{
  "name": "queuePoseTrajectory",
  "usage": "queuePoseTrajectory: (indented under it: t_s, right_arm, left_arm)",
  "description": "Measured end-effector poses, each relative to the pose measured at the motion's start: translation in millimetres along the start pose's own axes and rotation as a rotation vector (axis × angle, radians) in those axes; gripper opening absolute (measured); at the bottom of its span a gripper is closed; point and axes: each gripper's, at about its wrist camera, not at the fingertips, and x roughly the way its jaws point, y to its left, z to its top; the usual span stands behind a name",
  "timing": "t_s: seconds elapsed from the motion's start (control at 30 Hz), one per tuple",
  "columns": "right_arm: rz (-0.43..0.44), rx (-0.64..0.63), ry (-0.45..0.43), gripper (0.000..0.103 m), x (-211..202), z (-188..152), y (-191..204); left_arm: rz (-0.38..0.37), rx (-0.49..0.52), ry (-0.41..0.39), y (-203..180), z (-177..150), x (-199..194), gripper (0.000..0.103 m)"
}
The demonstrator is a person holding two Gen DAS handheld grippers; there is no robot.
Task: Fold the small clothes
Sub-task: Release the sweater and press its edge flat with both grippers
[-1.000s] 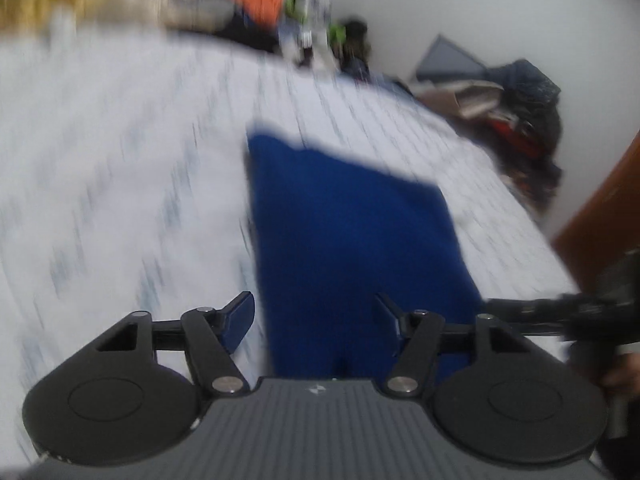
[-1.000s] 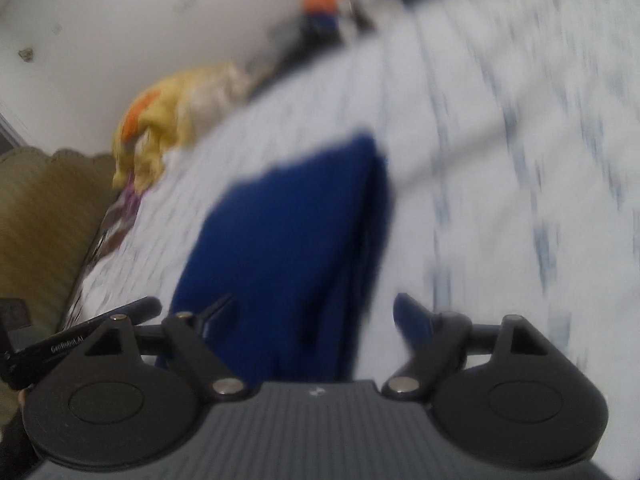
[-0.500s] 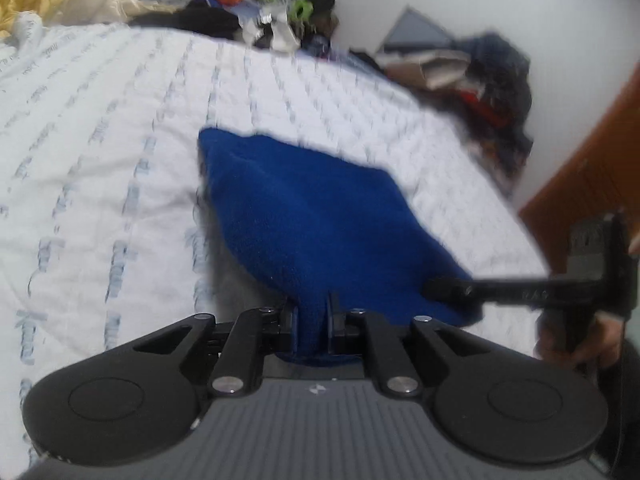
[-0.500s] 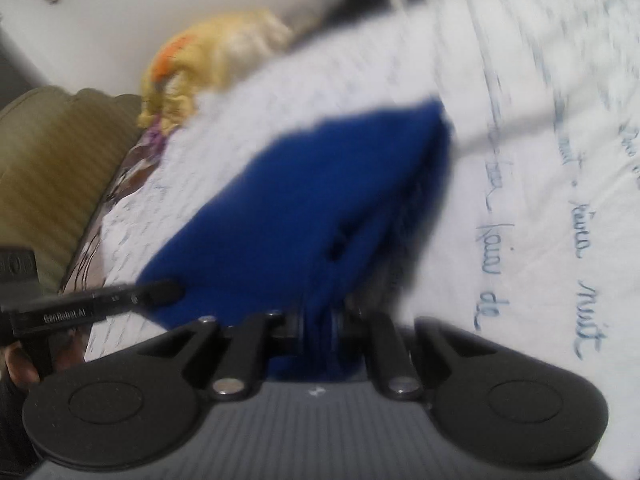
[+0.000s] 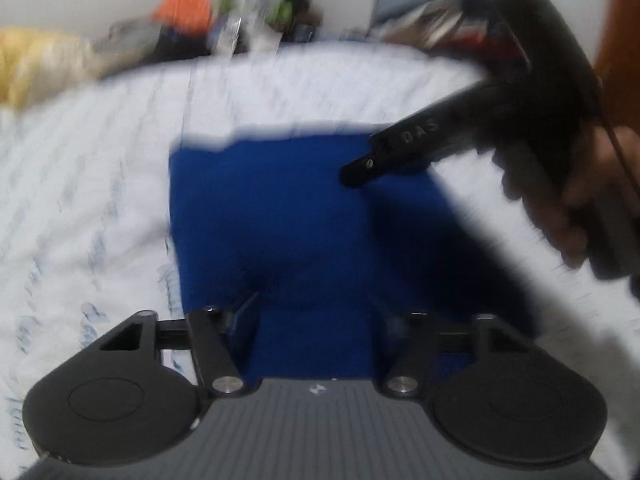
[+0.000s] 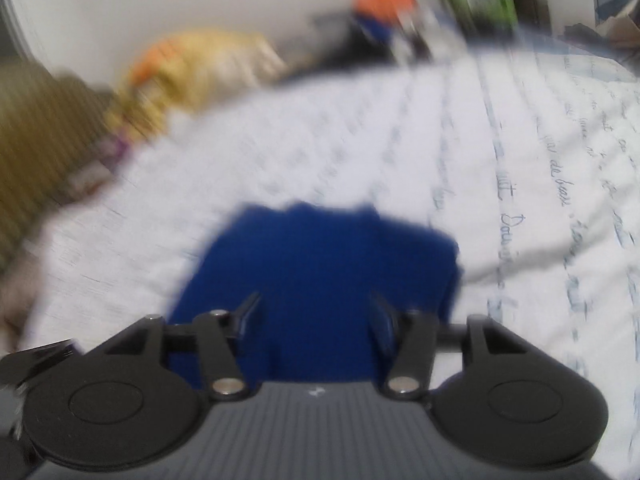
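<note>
Blue cloth (image 5: 288, 216) folded into a rough rectangle, flat on the white printed bedspread (image 5: 100, 184). Left gripper (image 5: 316, 316) and right gripper (image 6: 316, 312) jaws just opened, hovering over its near edge, gripping nothing. Blurred clutter along far wall.

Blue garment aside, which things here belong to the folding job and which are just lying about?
Job: blue garment, left gripper, right gripper, both with jaws just opened, pads off the cloth.
Lying about: yellow bedding, orange item, clutter pile.
</note>
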Motion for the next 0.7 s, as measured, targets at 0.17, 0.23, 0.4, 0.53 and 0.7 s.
queuePoseTrajectory:
  t_s: [0.17,0.23,0.4,0.53,0.7]
  right_arm:
    - [-0.048,-0.011,-0.011,0.061,47,12,-17]
    - [-0.075,-0.021,-0.001,0.061,53,21,-15]
    - [-0.118,-0.001,-0.044,0.064,37,10,-2]
    - [0.063,0.041,-0.162,0.071,-18,-34,15]
    - [0.109,-0.047,-0.099,0.070,0,-73,25]
  left_arm:
    - [0.032,0.077,-0.029,-10,2,15,0.066]
    - [0.030,0.068,-0.018,-10,5,16,0.066]
    - [0.005,-0.042,-0.049,-1,-9,-22,0.067]
    - [0.017,-0.029,-0.011,-11,-30,-21,0.071]
    - [0.055,0.028,-0.016,-17,-29,-24,0.073]
